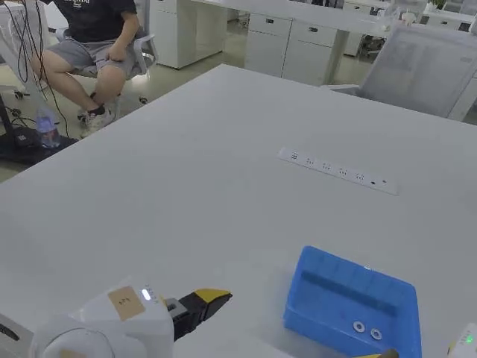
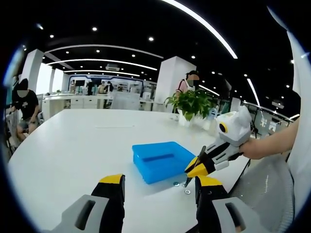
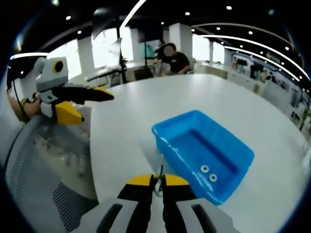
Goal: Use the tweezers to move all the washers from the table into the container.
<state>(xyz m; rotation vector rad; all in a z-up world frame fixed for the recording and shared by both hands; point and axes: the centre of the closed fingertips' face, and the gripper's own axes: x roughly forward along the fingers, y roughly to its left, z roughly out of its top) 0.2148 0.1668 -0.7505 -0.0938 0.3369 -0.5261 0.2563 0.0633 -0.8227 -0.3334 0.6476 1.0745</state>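
Observation:
A blue container sits on the white table with two washers inside it. In the right gripper view the same container holds both washers. My right gripper is shut on thin tweezers, close to the container's near corner. The left gripper view shows these tweezers pointing down at two washers lying on the table beside the container. My left gripper is open and holds nothing. It sits left of the container, with its yellow tips toward it.
A white power strip lies on the table beyond the container. A person sits on a chair at the far left, with a water bottle on the floor nearby. A potted plant stands past the table's far end.

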